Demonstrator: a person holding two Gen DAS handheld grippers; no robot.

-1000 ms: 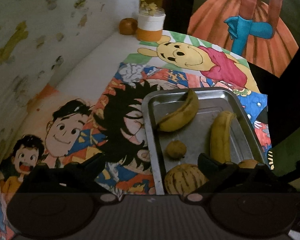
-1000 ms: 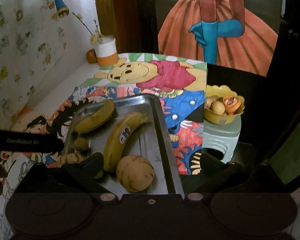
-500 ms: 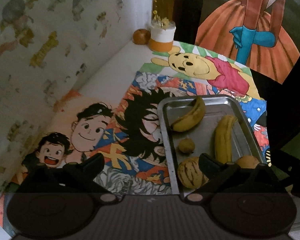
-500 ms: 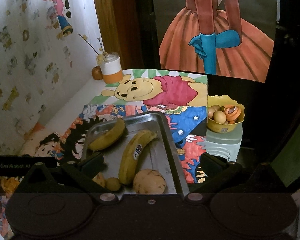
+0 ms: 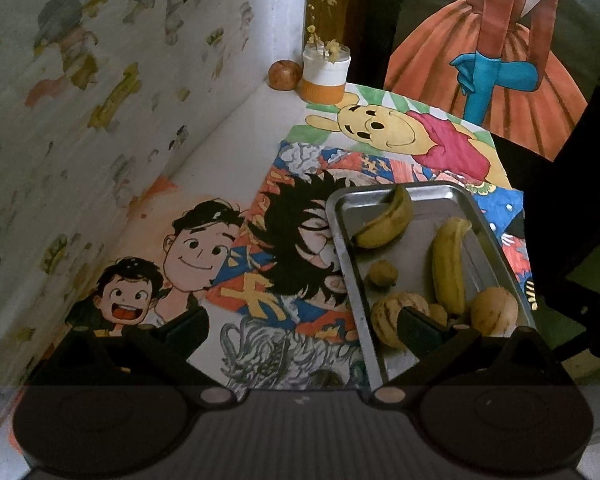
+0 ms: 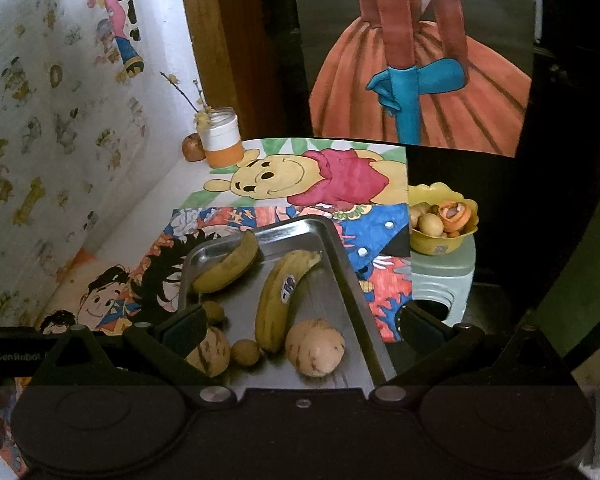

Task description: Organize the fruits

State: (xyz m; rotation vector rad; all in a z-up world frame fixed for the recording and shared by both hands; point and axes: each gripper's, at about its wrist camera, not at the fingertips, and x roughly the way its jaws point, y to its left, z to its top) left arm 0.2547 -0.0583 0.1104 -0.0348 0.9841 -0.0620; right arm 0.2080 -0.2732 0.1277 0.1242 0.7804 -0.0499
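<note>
- Left tongs (image 5: 302, 326) — spread wide, holding nothing, poised above the desk (image 5: 228, 148) at the near left edge of the metal tray (image 5: 350, 264).
- Right tongs (image 6: 300, 326) — spread wide as well, gripping nothing, above the tray's near end.
- On the tray lie 2 bananas: a browner one (image 6: 228, 266) at the far left corner and a stickered one (image 6: 282, 298) down the middle.
- 2 round striped melons (image 6: 315, 347) sit at the near end, with 2 small brown fruits (image 6: 245, 352) beside them.
- Off the desk's right side, a yellow bowl (image 6: 436, 242) of small fruit rests on a pale green stool (image 6: 440, 280).
</note>
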